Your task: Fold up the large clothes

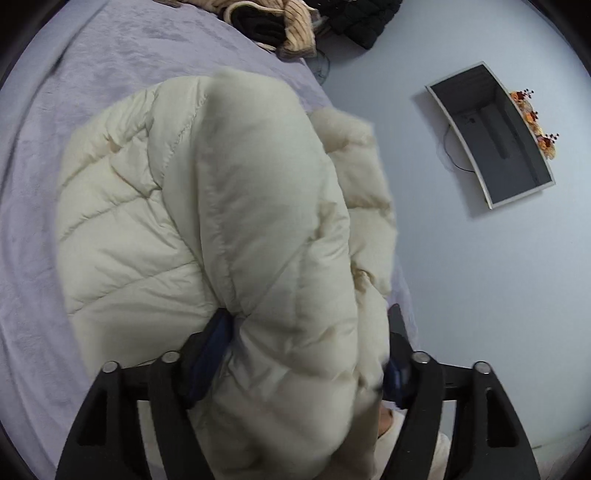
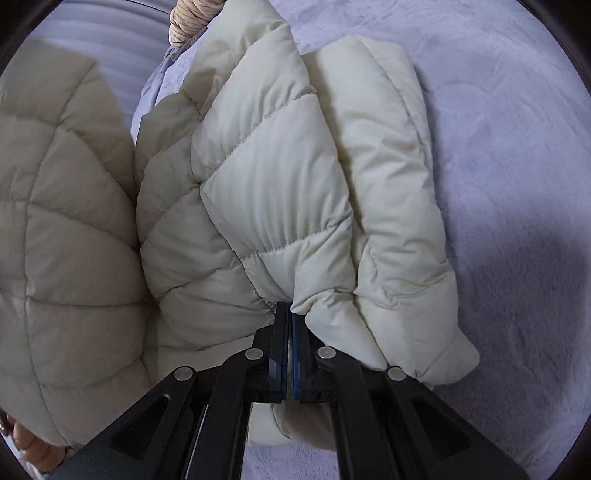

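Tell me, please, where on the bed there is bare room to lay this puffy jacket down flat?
The lilac blanket lies bare to the right of the cream jacket in the right wrist view, and left of it in the left wrist view. It is crowded at the far end, where a pile of clothes sits by the blanket's edge. Both the left gripper and right gripper grip the jacket.

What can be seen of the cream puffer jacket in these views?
The puffer jacket is cream, quilted in diagonal stitched panels, matte and thickly padded. It lies bunched and partly folded on the lavender bedspread. The right hand-held gripper is shut on a pinch of fabric at its near edge; the left hand-held gripper straddles a thick fold, fingers wide apart.
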Tool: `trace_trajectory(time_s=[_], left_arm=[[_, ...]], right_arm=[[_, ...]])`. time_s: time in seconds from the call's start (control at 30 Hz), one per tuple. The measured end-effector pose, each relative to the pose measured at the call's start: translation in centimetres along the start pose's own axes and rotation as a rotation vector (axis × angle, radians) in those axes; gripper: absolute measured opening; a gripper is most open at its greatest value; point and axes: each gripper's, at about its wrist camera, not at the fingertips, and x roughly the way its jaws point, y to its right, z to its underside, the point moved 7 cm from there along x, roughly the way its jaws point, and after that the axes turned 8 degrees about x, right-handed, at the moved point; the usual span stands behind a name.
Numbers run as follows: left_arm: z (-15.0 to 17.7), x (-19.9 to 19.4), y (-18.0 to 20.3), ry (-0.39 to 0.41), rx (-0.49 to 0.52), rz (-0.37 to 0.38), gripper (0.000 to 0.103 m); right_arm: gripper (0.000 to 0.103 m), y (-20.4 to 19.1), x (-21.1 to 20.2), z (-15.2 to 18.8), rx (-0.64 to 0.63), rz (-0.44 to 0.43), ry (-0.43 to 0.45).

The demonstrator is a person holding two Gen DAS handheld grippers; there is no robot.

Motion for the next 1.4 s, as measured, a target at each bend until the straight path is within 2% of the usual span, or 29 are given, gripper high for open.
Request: trace_trajectory(time_s=[0.1,0.2,0.27,0.37,0.4,0.47,0.5,0.53,0.57,0.6,0.63,0.67,0.73,0.83,1.0,1.1,1.27,1.3,1.37,1.4], left_arm=[[0.4,3.2,1.0,-0.018,-0.003,0.076,0.078],[0.6,4.3,0.8,-0.017,-0.005,0.068,0.078],[0.8,4.4,0.8,-0.027,0.002,0.069,0.078],[0.5,4.4,0.5,-0.043,0.022,0.057,0.078],[0.5,4.3,0.6,-0.045,0.031,0.052,0.078],[0.1,4.1,-0.1,-0.044,0.042,0.05,0.078],[0.1,4.1,-0.1,-0.042,0.044,0.052,0.078],[-0.1,4.1,0.2,-0.04,0.046,0.054,0.078],[-0.1,4.0,0.5,-0.04,0.048,0.063,0.078],[0.2,4.2,0.9,-0.042,0.052,0.076,0.078],[0.3,4.3,1.1,-0.046,0.058,0.087,0.078],[0.8,4.4,1.2,-0.051,0.07,0.09,0.078],[1.3,5.0,1.5,-0.063,0.097,0.099,0.078],[2.1,6.2,2.4,-0.088,0.148,0.106,0.078],[3.2,8.7,3.3,-0.137,0.224,0.105,0.078],[3.9,9.9,3.6,-0.162,0.285,0.059,0.078],[4.3,10.6,3.7,-0.176,0.295,0.03,0.078],[4.3,10.6,3.7,-0.178,0.297,0.029,0.078],[4.5,10.8,3.6,-0.182,0.301,0.023,0.078],[4.6,10.8,3.6,-0.182,0.303,0.021,0.078]], right_arm=[[0.0,1.3,-0.4,-1.3,0.044,-0.078,-0.025],[0.001,2.8,-1.8,-2.1,0.149,-0.179,-0.061],[0.004,4.1,-4.2,-2.7,0.21,-0.224,-0.031],[0.005,6.1,-8.7,-3.9,0.224,-0.205,0.065],[0.011,6.5,-10.0,-4.5,0.231,-0.203,0.09],[0.035,6.4,-12.2,-6.4,0.234,-0.227,0.129],[0.061,6.0,-12.7,-7.1,0.228,-0.246,0.137],[0.066,5.3,-13.0,-7.6,0.218,-0.265,0.145],[0.065,4.7,-13.2,-8.5,0.204,-0.287,0.142],[0.051,3.9,-13.1,-9.2,0.189,-0.316,0.132],[0.019,3.4,-12.7,-9.8,0.179,-0.321,0.114],[0.009,2.1,-11.4,-10.2,0.174,-0.301,0.088],[0.008,-0.4,-10.4,-10.6,0.137,-0.276,0.038],[0.007,-0.9,-7.3,-11.2,0.088,-0.208,-0.064],[0.007,0.0,-3.9,-10.1,0.073,-0.252,-0.215],[0.006,0.9,-2.8,-9.5,0.064,-0.229,-0.252],[0.008,0.2,-3.5,-10.0,0.035,-0.163,-0.227],[0.01,-0.1,-4.2,-10.1,0.016,-0.139,-0.212],[0.027,0.1,-6.4,-10.1,-0.009,-0.097,-0.171],[0.051,-0.3,-7.2,-10.7,-0.009,-0.092,-0.143]])
